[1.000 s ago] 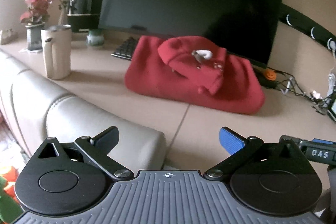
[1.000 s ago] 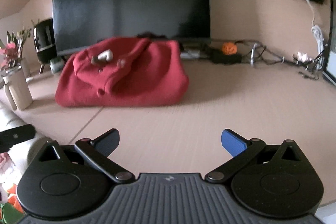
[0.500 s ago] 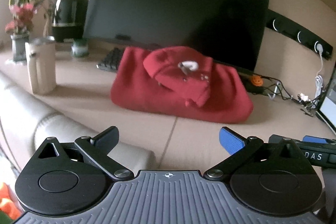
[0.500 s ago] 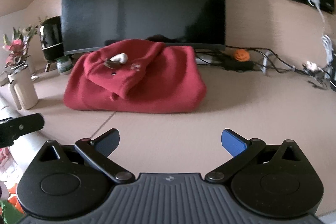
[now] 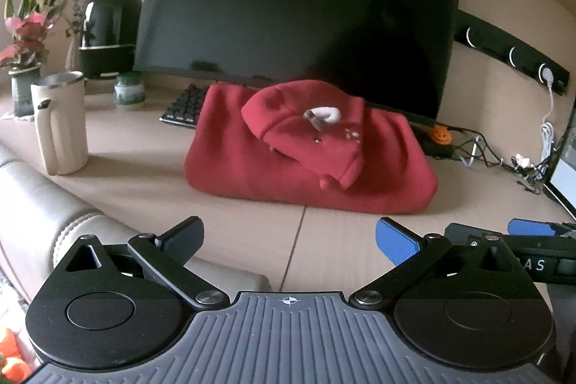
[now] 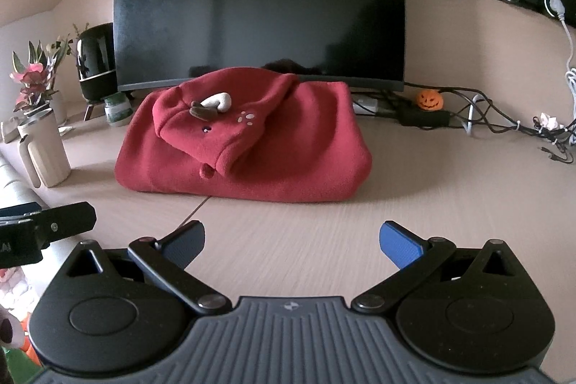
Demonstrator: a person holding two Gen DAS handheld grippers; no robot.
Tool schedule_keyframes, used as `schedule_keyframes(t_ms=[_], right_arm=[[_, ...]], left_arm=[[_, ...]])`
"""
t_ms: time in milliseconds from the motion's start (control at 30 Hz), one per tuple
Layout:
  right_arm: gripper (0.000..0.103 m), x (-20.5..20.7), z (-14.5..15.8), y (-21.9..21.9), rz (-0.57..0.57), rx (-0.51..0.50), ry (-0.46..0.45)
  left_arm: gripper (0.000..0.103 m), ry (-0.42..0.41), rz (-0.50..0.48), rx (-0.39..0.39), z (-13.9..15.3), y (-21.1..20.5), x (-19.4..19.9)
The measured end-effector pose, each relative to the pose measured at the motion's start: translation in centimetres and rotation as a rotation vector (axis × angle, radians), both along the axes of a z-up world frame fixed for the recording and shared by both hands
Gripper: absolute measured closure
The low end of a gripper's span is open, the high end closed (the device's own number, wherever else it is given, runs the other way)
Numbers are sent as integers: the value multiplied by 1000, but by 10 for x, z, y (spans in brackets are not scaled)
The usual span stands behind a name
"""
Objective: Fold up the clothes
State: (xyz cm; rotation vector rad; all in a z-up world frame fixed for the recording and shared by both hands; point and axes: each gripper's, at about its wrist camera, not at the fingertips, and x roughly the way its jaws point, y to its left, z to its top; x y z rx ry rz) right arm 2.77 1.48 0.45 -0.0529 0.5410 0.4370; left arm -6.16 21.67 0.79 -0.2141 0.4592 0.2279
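Red fleece is filling the middle of both frames — the folded hoodie [image 5: 306,164] is lying on the beige desk [image 6: 450,175], its hood flopped on top, in front of the dark monitor [image 5: 298,13]. The left gripper [image 5: 289,238] is hanging at bottom centre, fingers spread wide, gripping nothing, well short of the cloth. The right gripper [image 6: 291,240] is sitting equally wide and empty — at the left view's right edge its body is showing the letters "AS".
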Motion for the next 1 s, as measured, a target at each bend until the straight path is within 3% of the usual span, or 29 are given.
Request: schedule_keyframes(t_ms=[1000], right_arm=[[0,2,-9,-8,-15,27,57]], left_arm=[[0,30,1,-15,-7,-1,1]])
